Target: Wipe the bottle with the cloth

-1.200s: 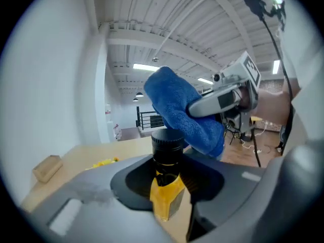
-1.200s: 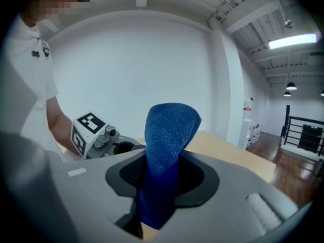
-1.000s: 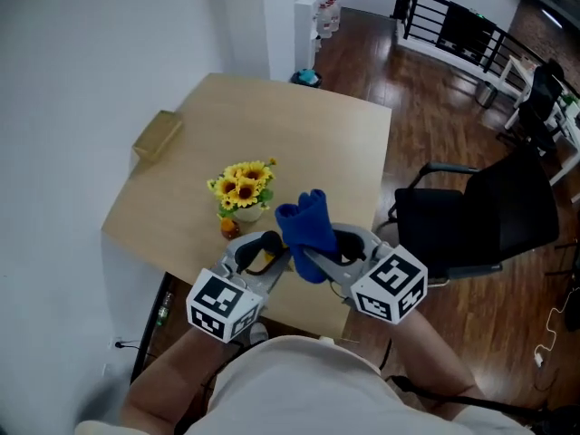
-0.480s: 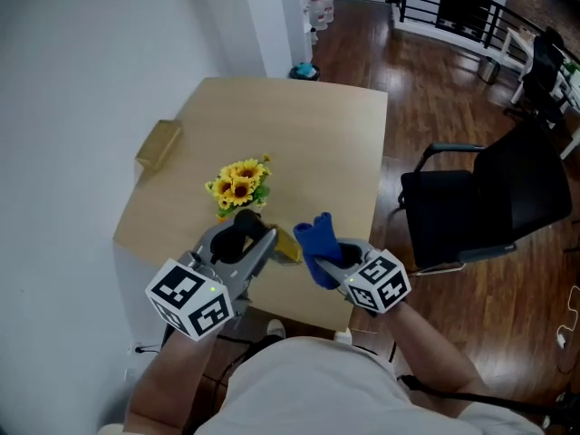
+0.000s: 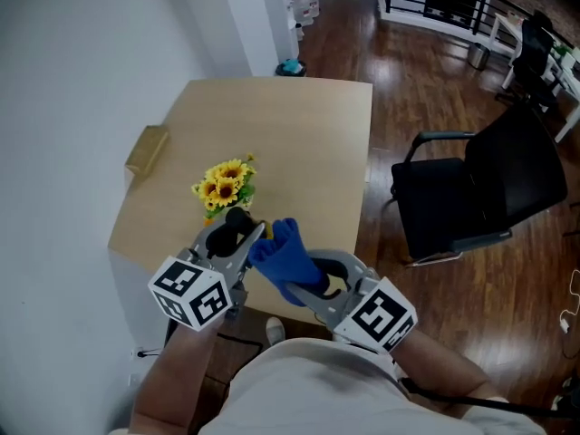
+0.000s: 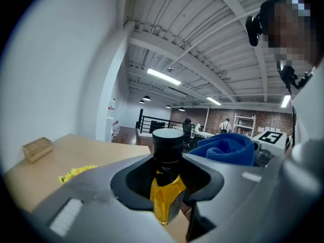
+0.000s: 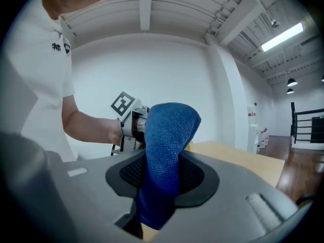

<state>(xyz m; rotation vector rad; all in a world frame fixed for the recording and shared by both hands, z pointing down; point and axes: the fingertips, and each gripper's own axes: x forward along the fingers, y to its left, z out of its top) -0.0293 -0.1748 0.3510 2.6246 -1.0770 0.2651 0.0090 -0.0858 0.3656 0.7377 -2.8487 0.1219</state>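
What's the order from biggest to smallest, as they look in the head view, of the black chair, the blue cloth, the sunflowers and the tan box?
1. black chair
2. blue cloth, but it is held nearer the camera, so its lead over the flowers is unsure
3. sunflowers
4. tan box

The person wears a white short-sleeved shirt [image 5: 299, 386] with a small dark mark on the chest. The left gripper [image 5: 241, 232] and the right gripper [image 5: 294, 288] are smooth grey shells, their jaw hollows lined in textured black. The left cube [image 5: 190, 294] and the right cube [image 5: 377, 318] are white, printed with black square markers.
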